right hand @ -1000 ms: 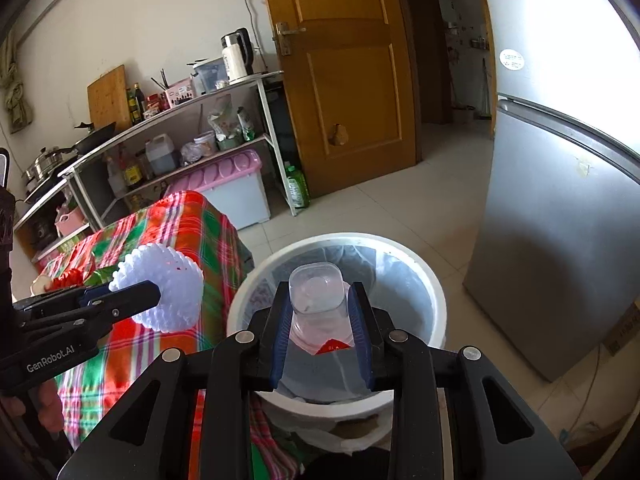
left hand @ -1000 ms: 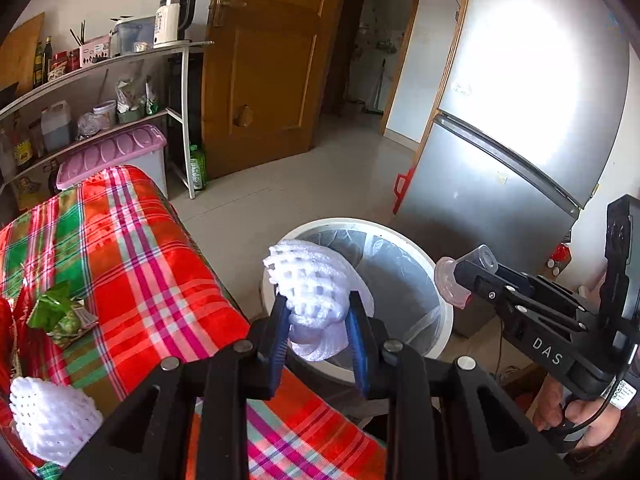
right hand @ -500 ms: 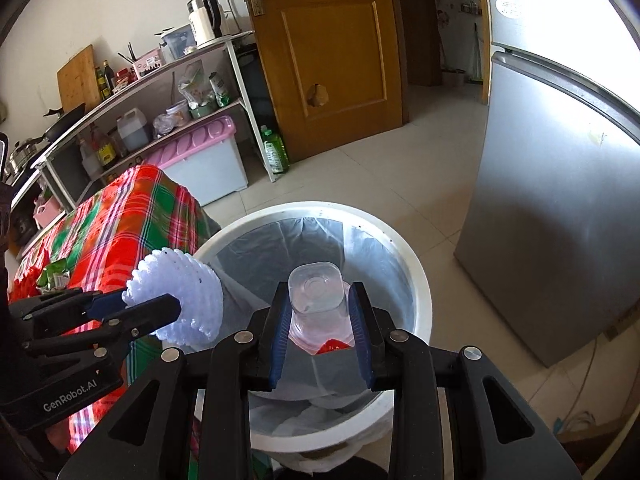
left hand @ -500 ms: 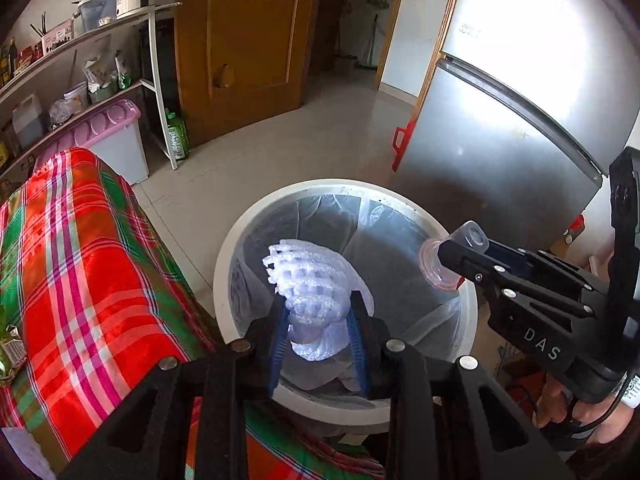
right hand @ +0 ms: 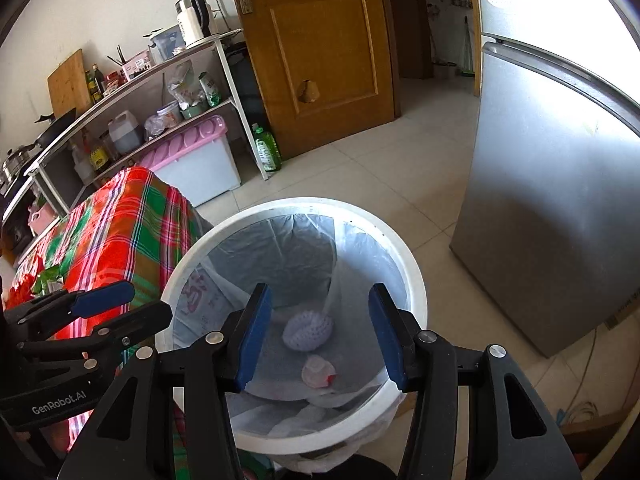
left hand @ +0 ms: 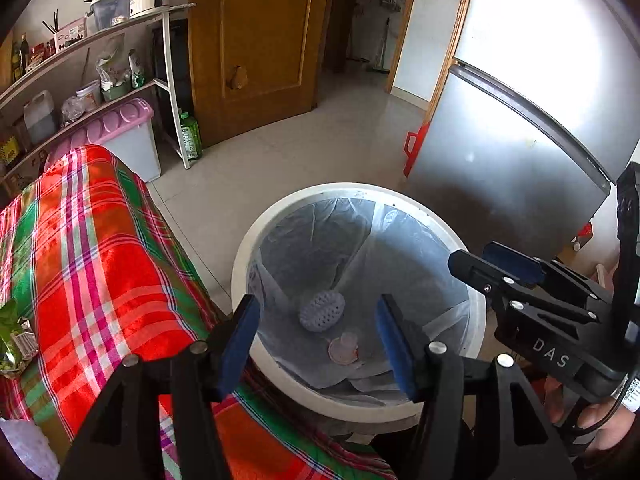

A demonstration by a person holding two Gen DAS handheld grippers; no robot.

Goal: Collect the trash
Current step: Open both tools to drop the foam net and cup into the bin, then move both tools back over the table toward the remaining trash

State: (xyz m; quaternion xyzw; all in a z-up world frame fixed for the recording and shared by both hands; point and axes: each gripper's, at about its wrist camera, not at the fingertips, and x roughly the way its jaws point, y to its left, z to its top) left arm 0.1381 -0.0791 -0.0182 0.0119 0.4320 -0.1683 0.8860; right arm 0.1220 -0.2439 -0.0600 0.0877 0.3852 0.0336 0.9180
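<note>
A white trash bin [left hand: 256,236] lined with a clear bag stands on the floor beside the table; it also shows in the right wrist view [right hand: 412,264]. A white foam fruit net [left hand: 322,312] [right hand: 307,330] and a small clear plastic cup [left hand: 343,351] [right hand: 318,372] lie at the bottom of the bin. My left gripper [left hand: 318,342] is open and empty above the bin's near rim. My right gripper [right hand: 318,338] is open and empty above the bin, and it shows from the side in the left wrist view [left hand: 496,268].
A table with a red and green plaid cloth [left hand: 92,248] is left of the bin. On it lie a green wrapper [left hand: 12,336] and another white foam net [left hand: 24,448]. A silver fridge [left hand: 516,160] stands right of the bin. Shelves [right hand: 132,120] and a wooden door [right hand: 320,48] are behind.
Both grippers opened over the bin. The foam net dropped from my left gripper and the plastic cup from my right; both now lie at the bin's bottom.
</note>
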